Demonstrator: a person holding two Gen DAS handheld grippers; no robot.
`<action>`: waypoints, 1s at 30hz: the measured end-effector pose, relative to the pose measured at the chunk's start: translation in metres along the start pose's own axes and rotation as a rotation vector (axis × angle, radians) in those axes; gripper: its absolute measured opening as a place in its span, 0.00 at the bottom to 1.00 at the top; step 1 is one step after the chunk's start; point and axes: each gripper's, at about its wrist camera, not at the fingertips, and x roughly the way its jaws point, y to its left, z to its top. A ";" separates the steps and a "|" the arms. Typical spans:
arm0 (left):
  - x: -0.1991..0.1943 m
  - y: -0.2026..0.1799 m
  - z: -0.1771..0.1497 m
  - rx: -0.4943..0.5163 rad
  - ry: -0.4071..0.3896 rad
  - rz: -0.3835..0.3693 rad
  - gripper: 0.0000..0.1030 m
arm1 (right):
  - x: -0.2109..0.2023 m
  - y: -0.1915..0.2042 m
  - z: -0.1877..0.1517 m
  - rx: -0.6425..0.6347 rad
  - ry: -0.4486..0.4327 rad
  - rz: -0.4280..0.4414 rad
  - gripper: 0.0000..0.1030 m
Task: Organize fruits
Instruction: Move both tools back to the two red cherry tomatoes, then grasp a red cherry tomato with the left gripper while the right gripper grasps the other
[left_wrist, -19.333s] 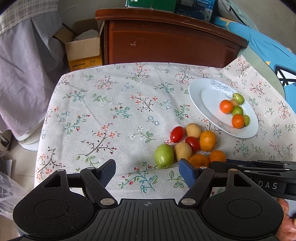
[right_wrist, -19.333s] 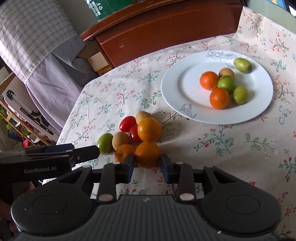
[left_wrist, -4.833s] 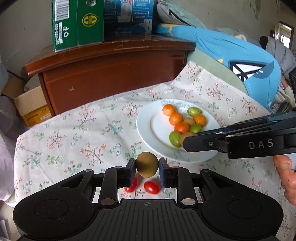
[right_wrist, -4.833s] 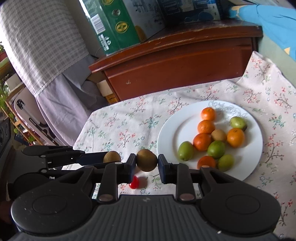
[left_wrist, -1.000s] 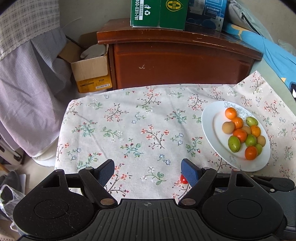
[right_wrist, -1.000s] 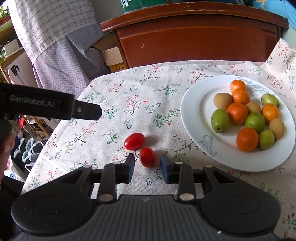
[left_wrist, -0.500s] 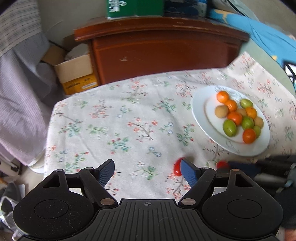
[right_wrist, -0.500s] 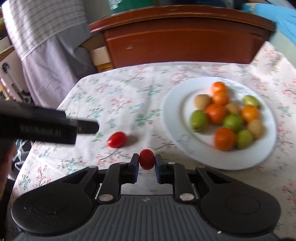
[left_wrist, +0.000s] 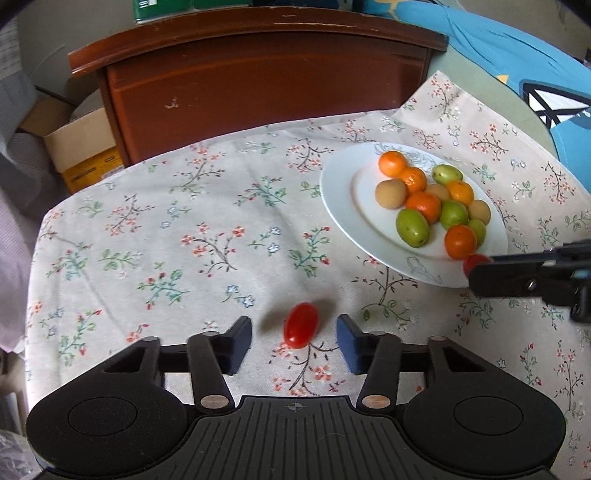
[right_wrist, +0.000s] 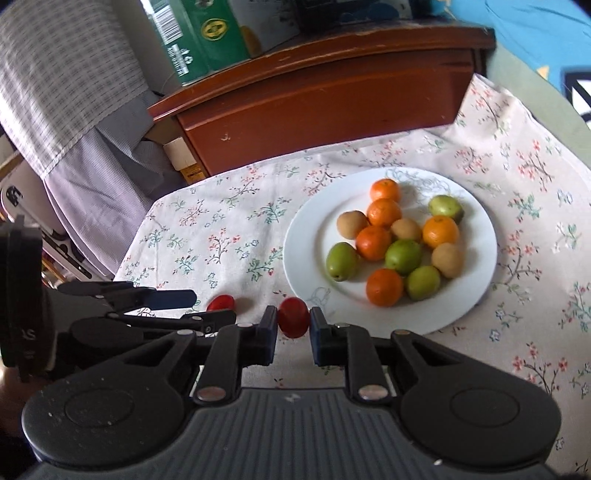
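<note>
A white plate (left_wrist: 340, 199) on the floral cloth holds several oranges, green fruits and brown fruits; it also shows in the right wrist view (right_wrist: 306, 236). My left gripper (left_wrist: 294, 336) is open with a red cherry tomato (left_wrist: 301, 325) lying on the cloth between its fingers. My right gripper (right_wrist: 293, 325) is shut on a second cherry tomato (right_wrist: 293, 321), held above the cloth at the plate's near rim. That tomato (left_wrist: 474, 263) and the right gripper show at the right of the left wrist view. The left gripper and its tomato (right_wrist: 220, 302) show at the left of the right wrist view.
A dark wooden cabinet (left_wrist: 258, 81) stands behind the table, with a green carton (right_wrist: 199, 37) on top. A cardboard box (left_wrist: 81, 147) sits on the floor to the left. Checked fabric (right_wrist: 55, 74) hangs at far left. The table's left edge (left_wrist: 35, 258) drops off.
My right gripper has lifted its tomato and carried it toward the plate's near rim. My left gripper has moved right and down so the other tomato now lies between its open fingers.
</note>
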 end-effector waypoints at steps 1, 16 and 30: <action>0.002 -0.001 0.000 0.007 0.003 -0.002 0.39 | -0.001 -0.003 0.001 0.013 -0.002 0.001 0.18; -0.004 -0.007 0.004 0.012 -0.053 -0.009 0.18 | -0.009 -0.022 0.017 0.093 -0.082 -0.023 0.18; -0.026 -0.007 0.023 -0.032 -0.145 -0.055 0.18 | -0.022 -0.042 0.031 0.173 -0.147 -0.036 0.18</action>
